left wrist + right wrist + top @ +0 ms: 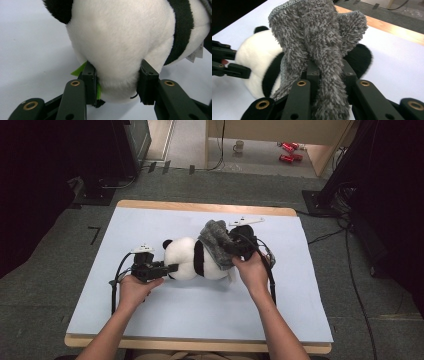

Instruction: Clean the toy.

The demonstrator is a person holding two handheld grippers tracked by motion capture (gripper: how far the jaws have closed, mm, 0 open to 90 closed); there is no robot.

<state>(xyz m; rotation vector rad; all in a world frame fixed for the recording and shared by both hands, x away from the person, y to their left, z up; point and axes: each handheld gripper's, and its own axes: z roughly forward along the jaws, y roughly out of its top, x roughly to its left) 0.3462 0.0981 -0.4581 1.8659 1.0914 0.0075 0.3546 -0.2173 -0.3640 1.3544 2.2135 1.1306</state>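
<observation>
The worktop (100, 295) is covered with a pale blue sheet, its wooden edge showing at the far and near sides. Lying on its side near the middle of it is a plush panda (187, 260), white-bodied with black ears and a black band across its trunk. Draped over the panda's far end is a fuzzy grey sock (216, 242), bunched and standing up a little. The left hand-held gripper (170, 268) is clenched on the panda's white head end, its two black pads pressing into the fur from either side, with a scrap of green tucked by one pad. The right hand-held gripper (235, 247) is clamped on a fold of the grey sock, the pile squeezed tight between its jaws just above the panda's black limb
</observation>
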